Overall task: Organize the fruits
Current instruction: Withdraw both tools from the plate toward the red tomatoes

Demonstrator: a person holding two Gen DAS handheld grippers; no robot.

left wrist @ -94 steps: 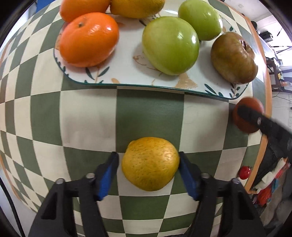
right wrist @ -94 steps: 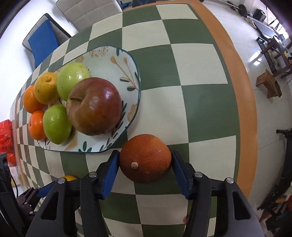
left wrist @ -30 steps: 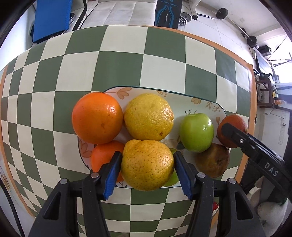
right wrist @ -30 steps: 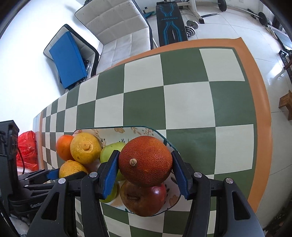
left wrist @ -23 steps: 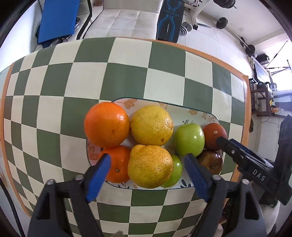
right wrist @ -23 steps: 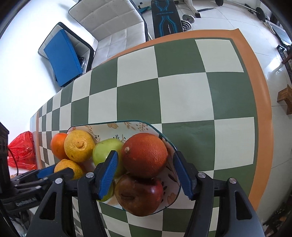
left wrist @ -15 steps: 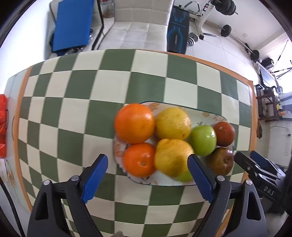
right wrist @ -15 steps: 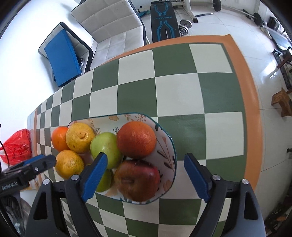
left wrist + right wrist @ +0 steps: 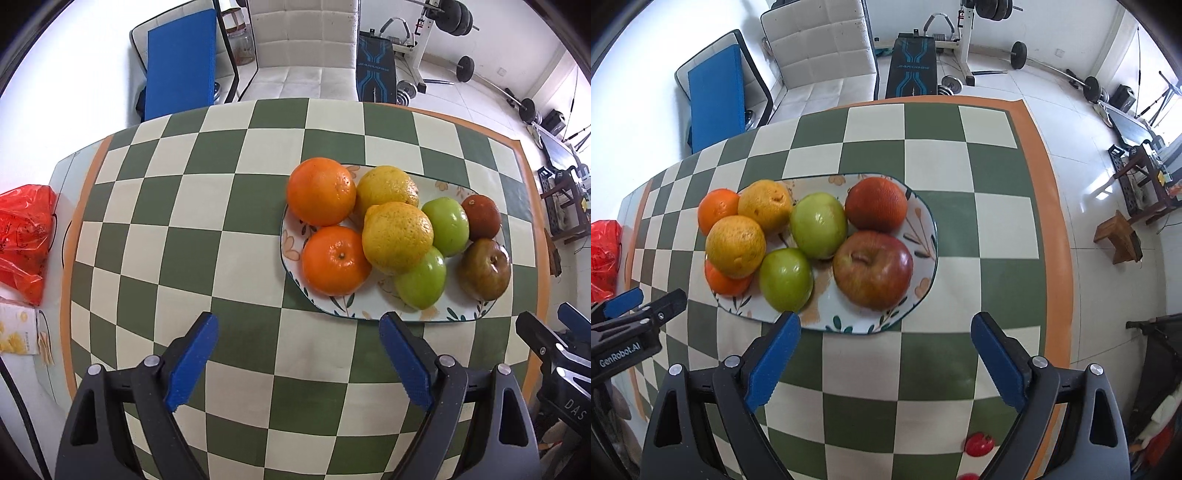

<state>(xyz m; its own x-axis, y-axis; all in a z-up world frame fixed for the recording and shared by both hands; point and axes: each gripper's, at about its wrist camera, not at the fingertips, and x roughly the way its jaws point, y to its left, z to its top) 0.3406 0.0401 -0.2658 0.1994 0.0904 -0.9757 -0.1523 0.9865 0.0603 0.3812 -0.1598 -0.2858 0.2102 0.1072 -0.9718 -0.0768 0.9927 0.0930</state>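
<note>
A floral plate (image 9: pixel 373 312) (image 9: pixel 916 236) on the checkered table holds all the fruit. A yellow orange (image 9: pixel 397 236) (image 9: pixel 735 246) rests on top of the pile. A dark red orange (image 9: pixel 481 217) (image 9: pixel 876 204) sits at the plate's far right end, beside a brown-red apple (image 9: pixel 484 268) (image 9: pixel 873 268). Two green apples (image 9: pixel 818 225), two bright oranges (image 9: pixel 321 191) and another yellow orange (image 9: pixel 386 184) lie there too. My left gripper (image 9: pixel 297 356) is open and empty, high above the table near the plate. My right gripper (image 9: pixel 886 356) is open and empty, also above the plate's near edge.
A red plastic bag (image 9: pixel 24 236) and a small box (image 9: pixel 18 334) lie at the table's left end. The orange table border (image 9: pixel 1058 229) marks the right edge. Chairs, a blue mat and gym gear stand beyond the far side.
Both grippers opened and let go: the yellow orange and the dark red orange now rest on the plate. Both grippers then rose and drew back from the plate.
</note>
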